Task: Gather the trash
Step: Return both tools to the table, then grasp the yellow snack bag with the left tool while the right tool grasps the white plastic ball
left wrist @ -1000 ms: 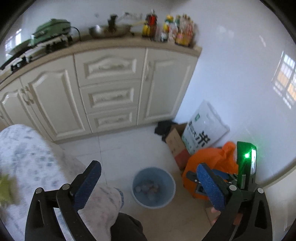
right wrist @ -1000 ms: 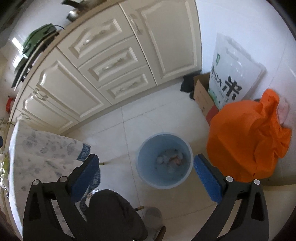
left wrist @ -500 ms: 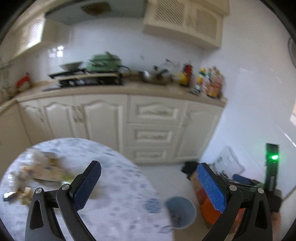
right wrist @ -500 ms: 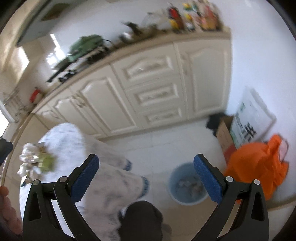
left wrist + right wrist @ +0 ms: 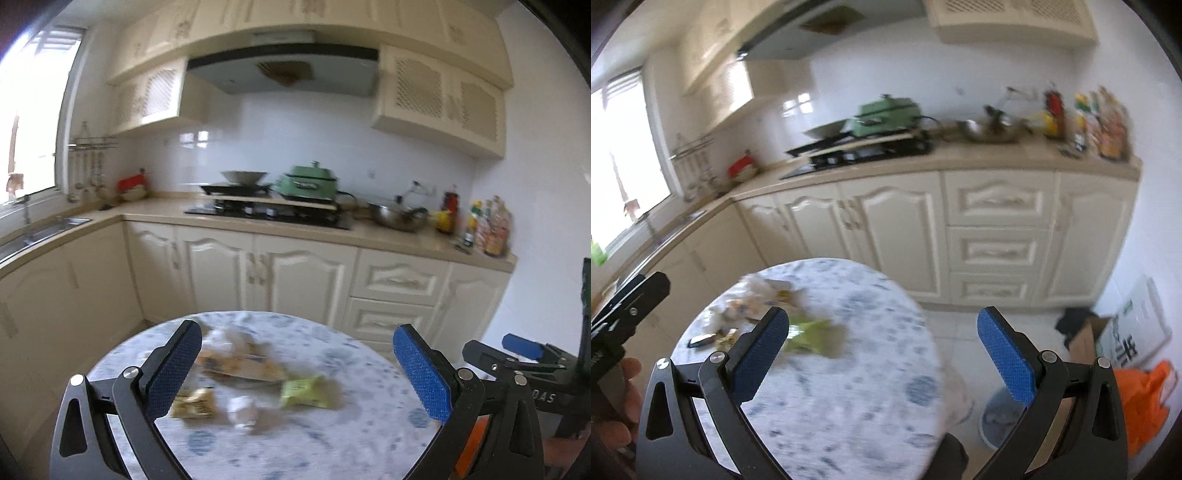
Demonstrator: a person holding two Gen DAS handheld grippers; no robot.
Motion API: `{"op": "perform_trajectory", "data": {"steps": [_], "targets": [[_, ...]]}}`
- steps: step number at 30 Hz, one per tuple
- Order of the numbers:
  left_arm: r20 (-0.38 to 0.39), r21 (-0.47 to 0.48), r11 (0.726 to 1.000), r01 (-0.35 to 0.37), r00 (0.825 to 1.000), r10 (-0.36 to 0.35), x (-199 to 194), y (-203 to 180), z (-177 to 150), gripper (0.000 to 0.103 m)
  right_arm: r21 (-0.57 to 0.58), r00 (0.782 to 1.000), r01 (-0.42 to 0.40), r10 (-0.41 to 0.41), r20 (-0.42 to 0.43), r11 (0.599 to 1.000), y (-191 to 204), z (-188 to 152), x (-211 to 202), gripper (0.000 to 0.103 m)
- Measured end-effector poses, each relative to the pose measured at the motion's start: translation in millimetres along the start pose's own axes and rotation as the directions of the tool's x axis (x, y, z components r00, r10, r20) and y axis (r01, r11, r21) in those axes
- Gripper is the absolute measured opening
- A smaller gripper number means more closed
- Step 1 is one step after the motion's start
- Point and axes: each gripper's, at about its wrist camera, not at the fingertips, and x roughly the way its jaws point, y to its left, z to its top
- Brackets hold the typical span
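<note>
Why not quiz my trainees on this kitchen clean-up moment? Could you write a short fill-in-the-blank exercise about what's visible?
1. The wrappers and crumpled trash lie on the round ____.
2. The pads of both the left hand-held gripper and the right hand-held gripper are colored ____.
3. The blue bin stands on the ____.
4. The bag beside the bin is ____.

Missing words: table; blue; floor; orange

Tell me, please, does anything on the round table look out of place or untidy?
Yes. Loose trash lies scattered over the round table: a green wrapper, a yellowish wrapper, a crumpled white wad and a blurred heap behind. Both tongs are open and empty.
</note>
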Motion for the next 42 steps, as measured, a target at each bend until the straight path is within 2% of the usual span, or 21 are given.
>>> {"op": "perform_trajectory", "data": {"steps": [4,10,16,25,33,38,42], "targets": [[0.019,-0.029,0.998,-0.063,0.998,0.064,-24.0,18.7,-14.1,0.102,-0.06,0.999,-0.023,0.025,0.027,0.998,35.0,-3.9,-0.8,0.103],[0.031,-0.063,0.984,-0.169,0.985,0.171,-50.8,35.1,-26.3,0.102,-0.142,0.996,-0.079,0.084,0.027,0.987,81.9,-8.1,7.0,0.103],[0.001,-0.084,0.962,-0.261,0.965,0.262,-63.1,47.2,-47.5,0.102,-0.222,0.99,-0.143,0.138,-0.038,0.965,119.0,-21.8,27.6,0.103],[-0.12,-0.106,0.941,-0.322,0.943,0.31,-33.8,64.2,-54.0,0.102,-0.273,0.967,-0.213,0.163,-0.195,0.938,163.4,-58.1,84.9,0.103],[-0.227,-0.096,0.945,-0.312,0.931,0.285,20.2,91.2,-38.7,0.102,-0.266,0.943,-0.231,0.148,-0.299,0.936,180.4,-81.0,147.1,0.103],[-0.283,-0.12,0.942,-0.312,0.921,0.269,52.4,109.0,-40.4,0.102,-0.274,0.93,-0.222,0.118,-0.348,0.936,181.9,-92.6,187.5,0.093],[-0.313,-0.101,0.945,-0.31,0.912,0.266,76.0,109.8,-41.3,0.102,-0.255,0.914,-0.222,0.11,-0.39,0.941,175.0,-100.1,211.0,0.065]]}}
